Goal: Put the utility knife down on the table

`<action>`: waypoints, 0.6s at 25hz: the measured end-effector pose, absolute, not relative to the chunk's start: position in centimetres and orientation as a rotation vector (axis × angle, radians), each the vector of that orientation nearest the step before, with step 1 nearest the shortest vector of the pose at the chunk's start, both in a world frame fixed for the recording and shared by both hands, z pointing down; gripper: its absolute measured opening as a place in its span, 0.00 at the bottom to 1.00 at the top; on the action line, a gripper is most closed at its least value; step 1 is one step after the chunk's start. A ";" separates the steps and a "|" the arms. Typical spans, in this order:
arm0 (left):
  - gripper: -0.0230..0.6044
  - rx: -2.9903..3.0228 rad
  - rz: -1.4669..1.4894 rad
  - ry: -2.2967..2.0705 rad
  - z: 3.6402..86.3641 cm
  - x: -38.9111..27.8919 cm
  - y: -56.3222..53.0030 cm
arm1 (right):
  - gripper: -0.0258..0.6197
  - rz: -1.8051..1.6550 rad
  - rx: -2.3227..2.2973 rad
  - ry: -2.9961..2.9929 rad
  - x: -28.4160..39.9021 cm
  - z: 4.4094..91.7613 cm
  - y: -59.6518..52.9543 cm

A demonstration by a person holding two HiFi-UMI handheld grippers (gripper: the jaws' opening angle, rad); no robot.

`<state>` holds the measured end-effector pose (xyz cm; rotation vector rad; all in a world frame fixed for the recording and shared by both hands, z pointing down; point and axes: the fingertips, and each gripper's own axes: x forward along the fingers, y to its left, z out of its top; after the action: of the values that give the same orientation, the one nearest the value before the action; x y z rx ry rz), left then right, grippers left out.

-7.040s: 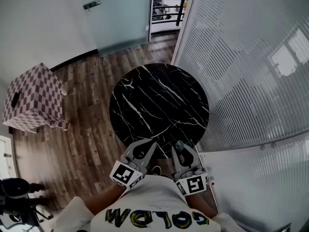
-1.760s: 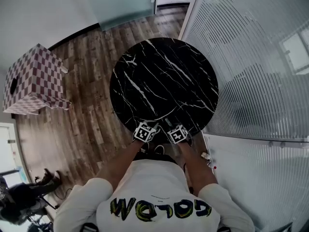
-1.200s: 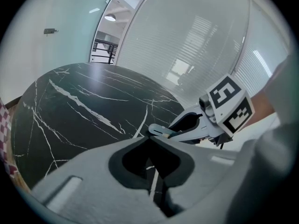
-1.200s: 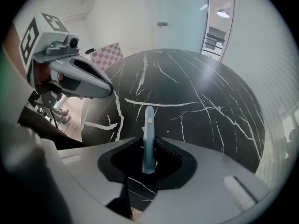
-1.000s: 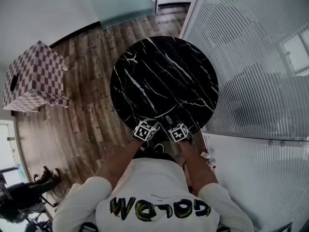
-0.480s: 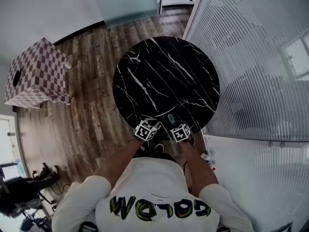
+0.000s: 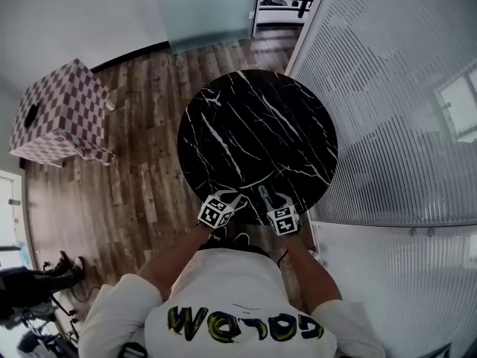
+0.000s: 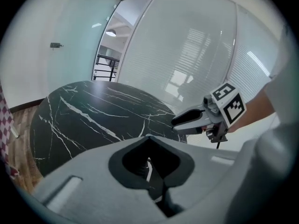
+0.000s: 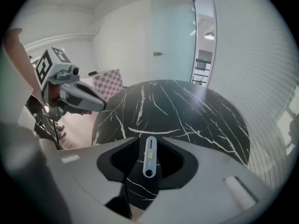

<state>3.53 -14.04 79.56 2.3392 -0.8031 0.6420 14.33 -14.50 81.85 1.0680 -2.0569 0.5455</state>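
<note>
The utility knife (image 9: pixel 149 156), a slim pale blue-grey bar, lies flat on the black marble round table (image 7: pixel 253 125) close to its near edge. It shows in the head view as a small teal strip (image 7: pixel 261 192). My right gripper (image 9: pixel 149 138) hovers just above it. Its jaws are closing, but there is a gap on each side and the pads do not touch the knife. The right gripper (image 7: pixel 270 202) sits at the table's near rim. My left gripper (image 7: pixel 238 198) hangs beside it, tips together and empty (image 8: pixel 147 136).
A pink chequered box (image 7: pixel 63 114) stands on the wood floor (image 7: pixel 141 192) to the left. A slatted frosted glass wall (image 7: pixel 387 88) runs along the right, close to the table. A glass door (image 7: pixel 205 10) is at the back. My own body is right behind the grippers.
Both grippers have lifted a little off the table's near edge. The knife, carried in the right gripper seven seconds ago, stays lying on the marble under the right jaws.
</note>
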 end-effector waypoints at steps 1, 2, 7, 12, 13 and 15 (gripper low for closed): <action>0.04 2.348 0.642 -0.810 79.1 3.2 -13.9 | 0.23 0.537 1.084 -2.081 14.2 80.9 -14.5; 0.04 2.357 0.640 -0.818 78.6 2.9 -13.7 | 0.22 0.528 1.097 -2.105 14.0 80.0 -14.5; 0.04 2.412 0.559 -0.842 74.8 2.7 -13.0 | 0.20 0.494 1.148 -2.229 12.6 75.1 -13.8; 0.04 2.474 0.414 -0.861 69.3 3.5 -12.7 | 0.15 0.479 1.236 -2.357 11.4 69.4 -13.2; 0.04 2.482 0.383 -0.861 68.2 3.6 -12.7 | 0.15 0.479 1.247 -2.384 11.1 68.2 -13.1; 0.04 2.483 0.320 -0.856 66.2 3.8 -12.6 | 0.14 0.477 1.256 -2.438 10.5 65.8 -12.9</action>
<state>3.80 -12.58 66.16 2.4829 -0.8556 0.3205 10.47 -12.86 65.82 1.2565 -2.4380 0.4769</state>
